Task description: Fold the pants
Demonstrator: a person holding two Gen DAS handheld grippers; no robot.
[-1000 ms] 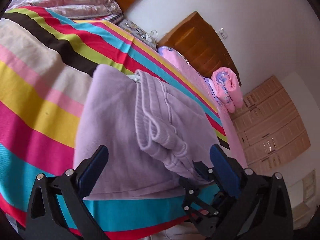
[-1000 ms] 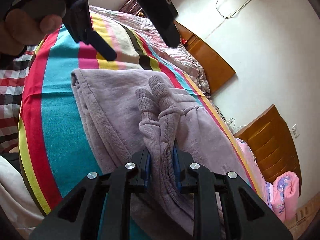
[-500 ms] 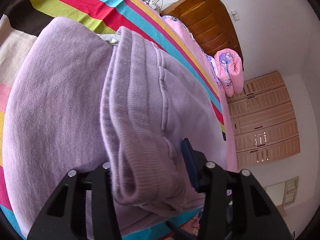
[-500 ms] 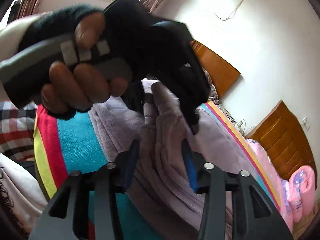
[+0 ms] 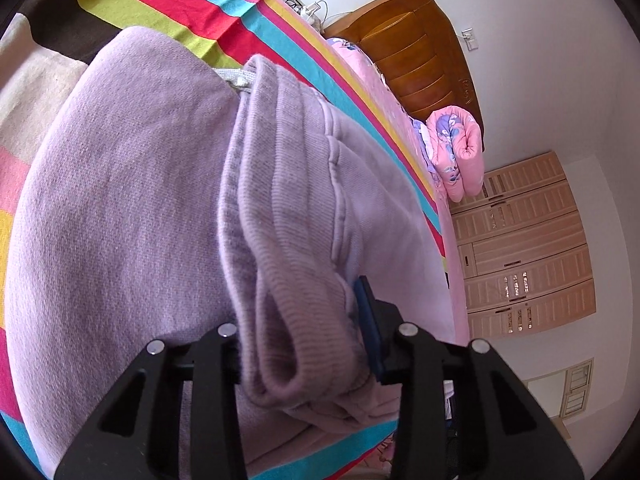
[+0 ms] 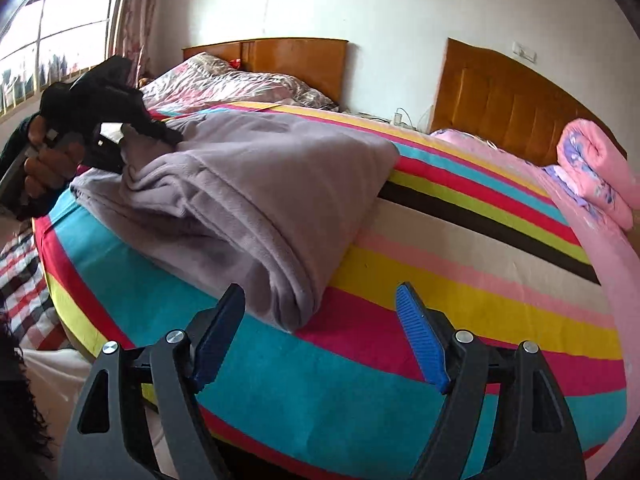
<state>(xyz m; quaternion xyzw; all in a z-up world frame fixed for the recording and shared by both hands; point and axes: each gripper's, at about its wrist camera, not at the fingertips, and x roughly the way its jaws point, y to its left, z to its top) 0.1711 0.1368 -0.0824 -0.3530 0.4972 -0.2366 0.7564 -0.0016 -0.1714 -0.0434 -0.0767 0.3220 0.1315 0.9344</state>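
Note:
The lilac pants (image 5: 132, 208) lie folded on a striped bedspread (image 5: 172, 4). My left gripper (image 5: 304, 340) is shut on the ribbed leg cuffs (image 5: 304, 312), holding them over the folded pile. In the right wrist view the pants (image 6: 256, 184) sit on the bedspread (image 6: 460, 280) as a folded bundle, and the left gripper (image 6: 132, 140) pinches the pants' far left end. My right gripper (image 6: 320, 332) is open and empty, hovering just off the near folded edge of the pants.
A rolled pink quilt (image 6: 596, 168) lies at the far right by a wooden headboard (image 6: 504, 108). A second bed with a shiny cover (image 6: 240, 80) stands behind. A checkered cloth (image 6: 24, 276) lies at the left. Wardrobe doors (image 5: 524, 248) stand beyond the bed.
My right gripper let go of the leg cuffs, opened and pulled back and right to the pants' near edge. My left gripper moved in and shut on the cuffs.

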